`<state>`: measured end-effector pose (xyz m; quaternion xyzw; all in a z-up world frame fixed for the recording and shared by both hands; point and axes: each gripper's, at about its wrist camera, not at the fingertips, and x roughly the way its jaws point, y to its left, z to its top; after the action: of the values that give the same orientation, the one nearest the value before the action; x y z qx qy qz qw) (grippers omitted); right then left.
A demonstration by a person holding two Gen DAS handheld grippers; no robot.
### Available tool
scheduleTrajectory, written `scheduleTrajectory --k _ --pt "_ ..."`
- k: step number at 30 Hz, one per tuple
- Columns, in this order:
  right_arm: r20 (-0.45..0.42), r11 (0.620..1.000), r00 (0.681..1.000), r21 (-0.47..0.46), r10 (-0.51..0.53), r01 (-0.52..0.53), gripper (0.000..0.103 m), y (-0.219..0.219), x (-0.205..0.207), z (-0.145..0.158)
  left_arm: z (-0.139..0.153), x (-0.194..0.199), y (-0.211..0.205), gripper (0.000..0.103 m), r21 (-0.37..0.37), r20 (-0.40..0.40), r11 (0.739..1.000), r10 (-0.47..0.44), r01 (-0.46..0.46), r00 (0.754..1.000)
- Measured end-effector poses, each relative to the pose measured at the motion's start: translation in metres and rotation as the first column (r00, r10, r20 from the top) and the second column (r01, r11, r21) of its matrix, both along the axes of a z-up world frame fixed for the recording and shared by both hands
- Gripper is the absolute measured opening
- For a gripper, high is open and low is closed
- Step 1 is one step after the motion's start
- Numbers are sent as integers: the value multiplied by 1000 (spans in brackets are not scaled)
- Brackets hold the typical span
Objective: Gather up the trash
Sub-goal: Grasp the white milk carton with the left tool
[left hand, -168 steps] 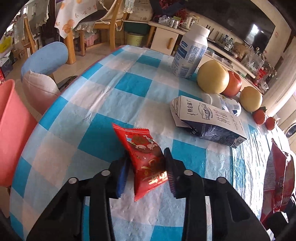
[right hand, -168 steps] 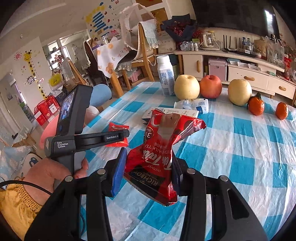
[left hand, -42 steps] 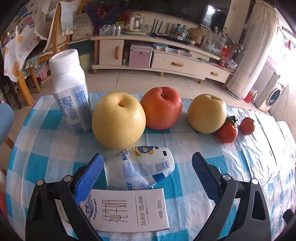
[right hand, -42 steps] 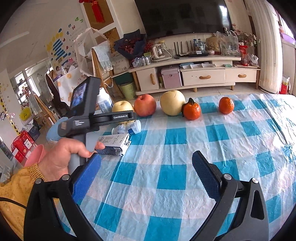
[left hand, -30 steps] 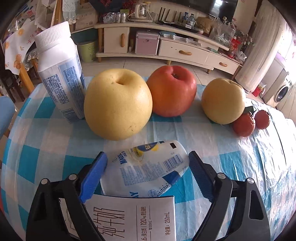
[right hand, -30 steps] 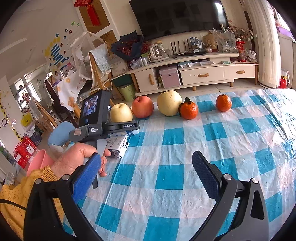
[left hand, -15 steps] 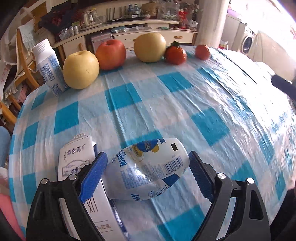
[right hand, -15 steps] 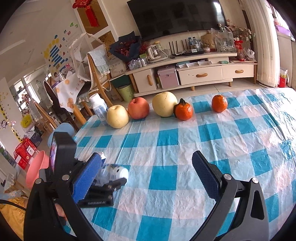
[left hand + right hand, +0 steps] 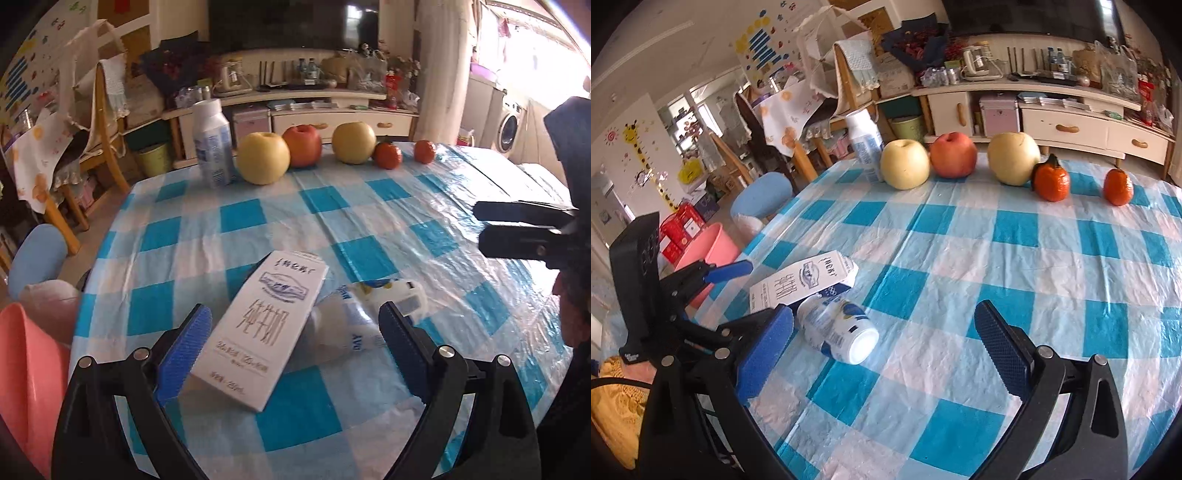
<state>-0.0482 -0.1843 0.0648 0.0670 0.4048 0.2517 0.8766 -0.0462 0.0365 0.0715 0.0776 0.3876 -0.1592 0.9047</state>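
Half a second back we had the yogurt bottle [image 9: 364, 314] squeezed in our left claw [image 9: 295, 345]; it lies on the worktop [image 9: 369, 218] beside the milk carton [image 9: 264, 326], both between the spread pads (touching neither). Our right claw [image 9: 886, 354] hangs wide apart, bottle just inside its left pad [image 9: 764, 354].

Blurred small bottle [image 9: 364, 317], partly behind the milk carton [image 9: 264, 328].

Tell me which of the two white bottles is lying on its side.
The small bottle beside the milk carton, between the left gripper's open jaws. The taller bottle stands upright by the yellow apple.
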Motion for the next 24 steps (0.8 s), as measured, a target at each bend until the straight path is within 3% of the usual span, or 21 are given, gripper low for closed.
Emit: scheduleTrajectory --k 3,8,14,24 --pt "-11 997 998 -40 58 -58 99 18 0 -8 -12 12 10 91 -29 -32 1000 9 -9 999" --pt "-33 983 989 -101 147 -150 99 44 1 -23 -33 29 8 91 25 -95 998 -50 52 994" --pt "-55 964 975 -142 217 -223 99 66 3 -36 -48 37 11 91 33 -148 997 -67 73 987" --pt "-81 948 970 -206 229 -241 99 77 15 -54 -61 45 0 88 52 -173 996 -63 73 983"
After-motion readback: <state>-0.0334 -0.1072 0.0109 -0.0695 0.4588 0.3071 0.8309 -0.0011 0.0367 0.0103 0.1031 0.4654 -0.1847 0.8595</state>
